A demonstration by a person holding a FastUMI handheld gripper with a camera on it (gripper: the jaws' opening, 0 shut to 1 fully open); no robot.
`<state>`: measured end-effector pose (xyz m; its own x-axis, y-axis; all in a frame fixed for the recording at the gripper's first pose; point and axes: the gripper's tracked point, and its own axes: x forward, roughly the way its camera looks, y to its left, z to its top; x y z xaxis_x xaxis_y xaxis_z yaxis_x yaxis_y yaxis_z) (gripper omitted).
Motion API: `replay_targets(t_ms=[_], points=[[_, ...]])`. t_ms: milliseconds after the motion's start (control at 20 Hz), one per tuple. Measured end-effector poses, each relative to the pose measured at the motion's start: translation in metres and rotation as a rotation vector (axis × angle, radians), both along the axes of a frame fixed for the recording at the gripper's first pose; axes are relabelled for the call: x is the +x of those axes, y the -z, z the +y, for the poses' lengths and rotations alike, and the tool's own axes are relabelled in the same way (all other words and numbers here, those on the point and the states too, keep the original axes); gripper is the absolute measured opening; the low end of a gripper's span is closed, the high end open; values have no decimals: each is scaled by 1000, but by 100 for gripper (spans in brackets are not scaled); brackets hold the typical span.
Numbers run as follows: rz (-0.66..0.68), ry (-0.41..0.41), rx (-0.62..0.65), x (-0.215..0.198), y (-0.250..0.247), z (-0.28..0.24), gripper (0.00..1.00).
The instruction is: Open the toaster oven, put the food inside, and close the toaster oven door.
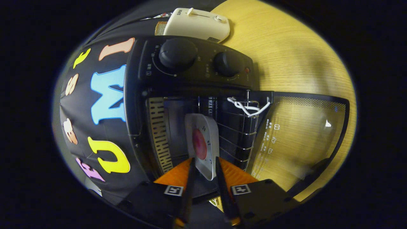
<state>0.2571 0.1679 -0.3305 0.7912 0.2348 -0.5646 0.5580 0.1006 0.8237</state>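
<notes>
Tongs (205, 165) narrowed, clamping plate (203, 143) edge inside open toaster oven (190, 82)

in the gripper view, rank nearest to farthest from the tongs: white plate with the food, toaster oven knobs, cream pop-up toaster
1. White square plate with a red piece of food, held between the tongs, edging into the open black toaster oven.
2. Two black round knobs on the oven's control panel, beyond the plate.
3. Cream pop-up toaster, farthest, behind the oven on the wooden table.
</notes>
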Motion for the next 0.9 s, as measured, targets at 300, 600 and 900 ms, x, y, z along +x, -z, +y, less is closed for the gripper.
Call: replay_targets(t_ms=[300,600,900], points=[[-85,-211,-124,-39,-24,14,98],[-167,-487,-395,-90,-31,16,98],[-171,-694,-574,-140,-12,19,98]])
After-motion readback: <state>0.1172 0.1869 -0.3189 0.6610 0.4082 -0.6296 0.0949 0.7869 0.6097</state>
